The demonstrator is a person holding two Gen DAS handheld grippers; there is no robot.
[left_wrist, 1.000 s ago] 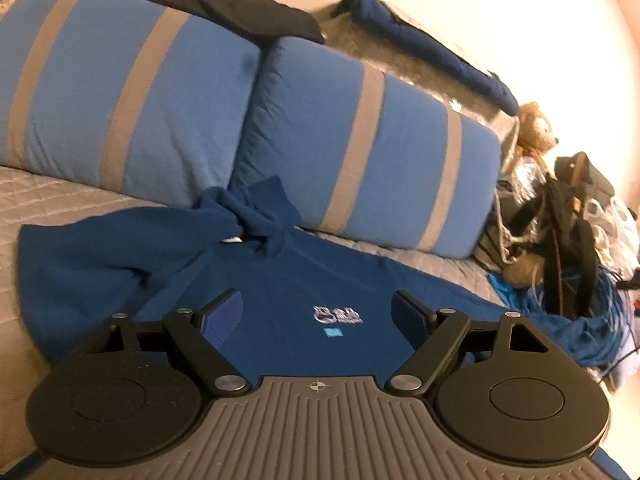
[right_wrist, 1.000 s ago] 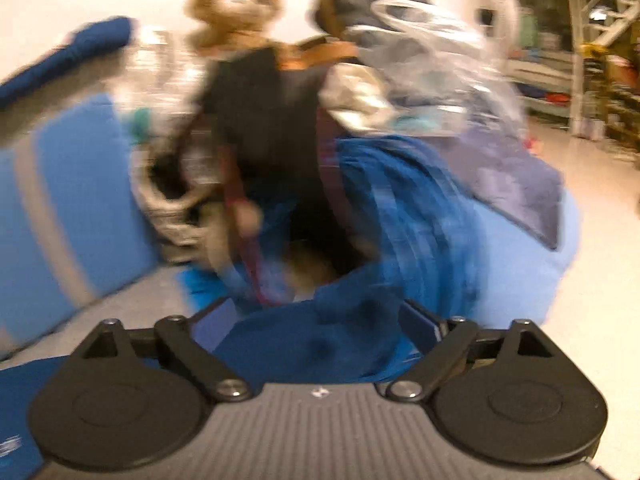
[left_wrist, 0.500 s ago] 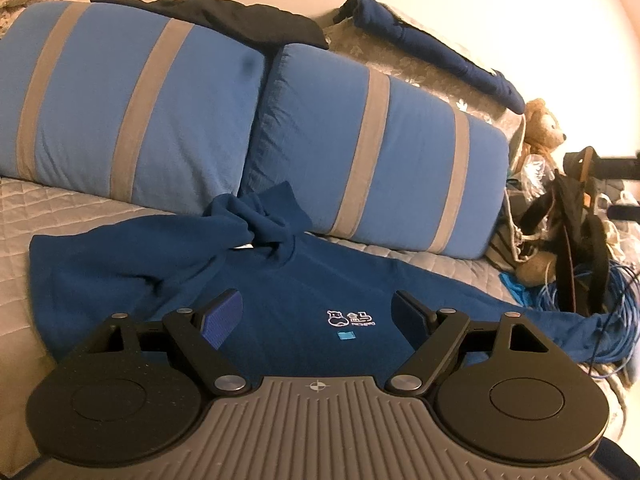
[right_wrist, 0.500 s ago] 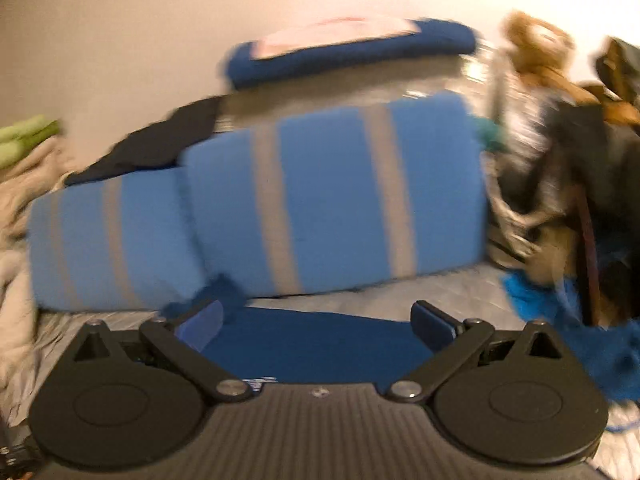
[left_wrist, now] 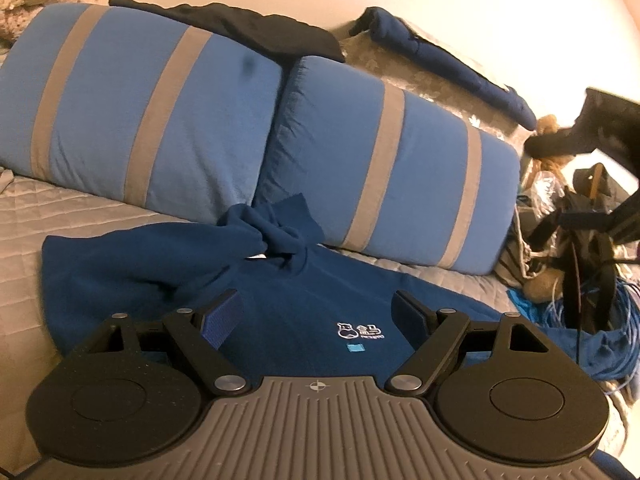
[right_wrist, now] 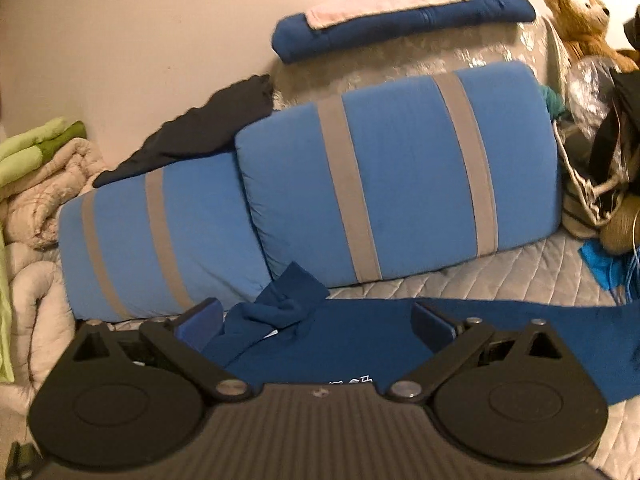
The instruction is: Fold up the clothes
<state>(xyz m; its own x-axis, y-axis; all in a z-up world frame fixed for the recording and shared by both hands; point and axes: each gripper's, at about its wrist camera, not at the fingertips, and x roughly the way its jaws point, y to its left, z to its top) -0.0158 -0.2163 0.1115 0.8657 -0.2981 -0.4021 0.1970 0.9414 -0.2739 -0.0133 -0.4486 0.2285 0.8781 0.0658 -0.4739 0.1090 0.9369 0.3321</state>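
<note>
A dark blue sweatshirt (left_wrist: 296, 312) with a small white chest logo lies spread on the grey quilted bed (left_wrist: 24, 216), its collar bunched up near the pillows. The same sweatshirt (right_wrist: 360, 340) fills the low centre of the right wrist view, one sleeve stretching off to the right. My left gripper (left_wrist: 318, 314) hovers open over the chest of the garment with nothing between its fingers. My right gripper (right_wrist: 316, 320) is open too, above the collar area, empty. The right gripper's black body (left_wrist: 600, 128) shows blurred at the right edge of the left wrist view.
Two blue pillows with grey stripes (left_wrist: 384, 184) lean behind the sweatshirt. A black garment (left_wrist: 248, 28) and a folded blue one (right_wrist: 400, 28) lie on top behind them. A teddy bear (right_wrist: 580, 16), bags and blue cable (left_wrist: 616, 320) crowd the right; beige bedding (right_wrist: 36, 200) is left.
The right gripper swung left from the clutter and teddy bear to face the pillows and sweatshirt. The left view tilted slightly; the right gripper's body came into its right edge.
</note>
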